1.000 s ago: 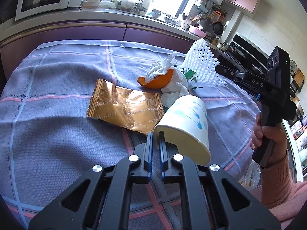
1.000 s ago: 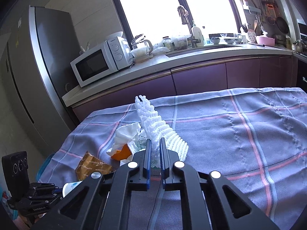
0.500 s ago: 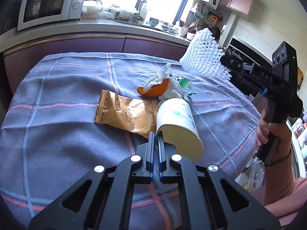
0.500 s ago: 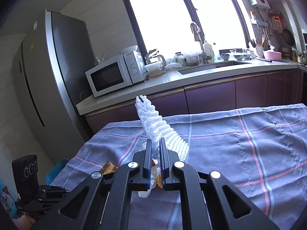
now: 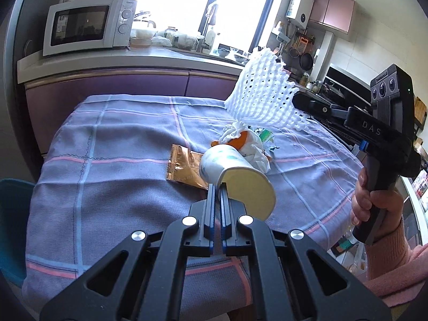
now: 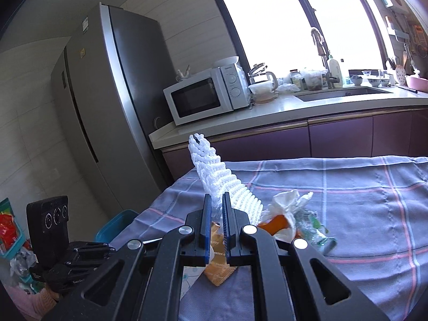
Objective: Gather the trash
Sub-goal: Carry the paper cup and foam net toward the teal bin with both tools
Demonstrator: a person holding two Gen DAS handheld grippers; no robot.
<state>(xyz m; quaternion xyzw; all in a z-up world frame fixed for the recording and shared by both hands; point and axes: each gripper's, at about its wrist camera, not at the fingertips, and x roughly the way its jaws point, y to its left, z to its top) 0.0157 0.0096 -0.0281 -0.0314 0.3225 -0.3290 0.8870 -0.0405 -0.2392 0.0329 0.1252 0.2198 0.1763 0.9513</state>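
My left gripper [image 5: 217, 187] is shut on the rim of a white paper cup [image 5: 235, 171] with teal dots, held tilted above the checked tablecloth [image 5: 120, 160]. My right gripper [image 6: 215, 200] is shut on a white foam fruit net [image 6: 222, 182], lifted clear of the table; the net [image 5: 262, 99] also shows at the right in the left wrist view, with the right gripper [image 5: 297, 101] there. On the cloth lie a gold foil wrapper [image 5: 184, 168], an orange peel [image 6: 275, 223] with crumpled white tissue [image 6: 289, 200], and a green-printed clear wrapper [image 6: 313, 227].
A kitchen counter [image 5: 133, 61] with a microwave [image 5: 85, 24] runs behind the table. A tall fridge [image 6: 107, 93] stands at the left. A teal bin [image 6: 117, 224] sits on the floor by the table's edge. A hand [image 5: 374, 203] in a pink sleeve grips the right tool.
Both grippers have risen and pulled back from the pile, the left with the cup, the right with the foam net. The views now take in more of the counter and fridge.
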